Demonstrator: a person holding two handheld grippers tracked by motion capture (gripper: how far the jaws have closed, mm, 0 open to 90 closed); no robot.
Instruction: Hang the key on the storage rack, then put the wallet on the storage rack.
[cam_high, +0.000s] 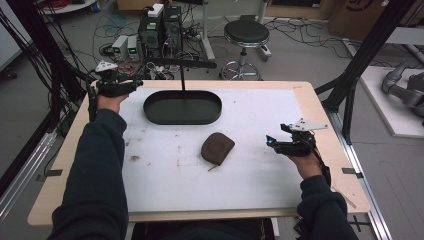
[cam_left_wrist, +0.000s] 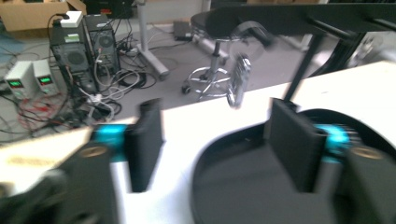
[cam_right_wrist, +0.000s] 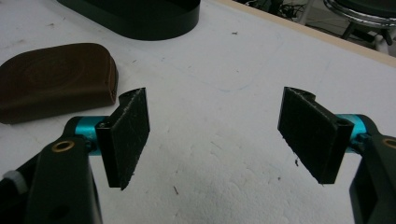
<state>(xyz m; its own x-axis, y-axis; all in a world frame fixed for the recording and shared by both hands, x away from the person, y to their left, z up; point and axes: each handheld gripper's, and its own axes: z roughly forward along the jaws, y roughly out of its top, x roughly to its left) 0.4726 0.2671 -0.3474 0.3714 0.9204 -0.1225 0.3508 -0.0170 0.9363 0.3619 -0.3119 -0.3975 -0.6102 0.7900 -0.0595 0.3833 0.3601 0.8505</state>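
Observation:
A black oval tray (cam_high: 182, 107) lies at the back of the white mat (cam_high: 260, 165). A thin post (cam_high: 182, 77) rises behind it and carries a black bar (cam_high: 182, 62). My left gripper (cam_high: 136, 86) is at the tray's left end, held above the table's back left corner. Its jaws stand open (cam_left_wrist: 217, 112) over the tray's rim (cam_left_wrist: 233, 140) with nothing between them. A blurred shiny metal thing (cam_left_wrist: 238, 84) hangs beyond them. A brown pouch (cam_high: 217, 148) lies mid-mat. My right gripper (cam_high: 270, 141) is open to its right, above bare mat (cam_right_wrist: 217, 98), with the pouch (cam_right_wrist: 56, 79) to one side.
Behind the table stand a black stool (cam_high: 245, 35), computer towers (cam_high: 160, 30) and power supplies (cam_high: 125, 47) amid loose cables. Black frame posts (cam_high: 360, 60) flank the table. The mat is stained at the left (cam_high: 134, 158).

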